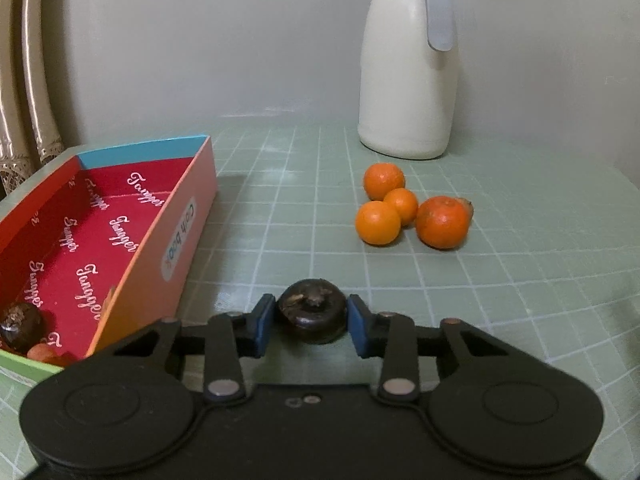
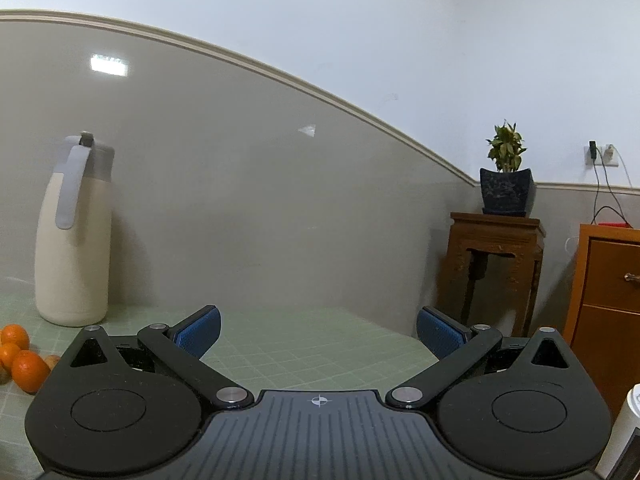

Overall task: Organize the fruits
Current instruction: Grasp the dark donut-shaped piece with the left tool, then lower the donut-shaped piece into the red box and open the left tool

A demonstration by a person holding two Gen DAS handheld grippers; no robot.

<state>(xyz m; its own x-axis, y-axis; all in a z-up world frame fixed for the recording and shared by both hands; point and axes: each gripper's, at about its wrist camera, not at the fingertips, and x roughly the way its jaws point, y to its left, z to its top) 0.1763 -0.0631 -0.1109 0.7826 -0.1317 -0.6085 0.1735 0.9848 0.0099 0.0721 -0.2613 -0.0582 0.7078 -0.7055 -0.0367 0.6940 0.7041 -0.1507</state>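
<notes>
Left gripper point(image 1: 311, 322) has its blue pads clamped on a dark round fruit point(image 1: 312, 316), lower centre, just right of the red box point(image 1: 176, 236). Right gripper point(image 2: 318, 330) is spread wide with nothing in it, and the oranges point(image 1: 412, 216) sit mid-right on the green mat.

The bench point(image 1: 480, 280) is covered with a smooth, pale green mat marked with a white grid. The box point(image 1: 176, 240) looks made of printed card with a slight shine. The oranges point(image 1: 378, 222) have bright, finely dimpled skin. The dark fruit point(image 1: 312, 314) is glossy, with a rough dry top. The jug point(image 1: 406, 80) looks made of smooth matt plastic. The left tongs point(image 1: 312, 320) are made of matt black plastic with blue ribbed pads and shiny metal pins. The stand point(image 2: 496, 256) is made of dark wood.
</notes>
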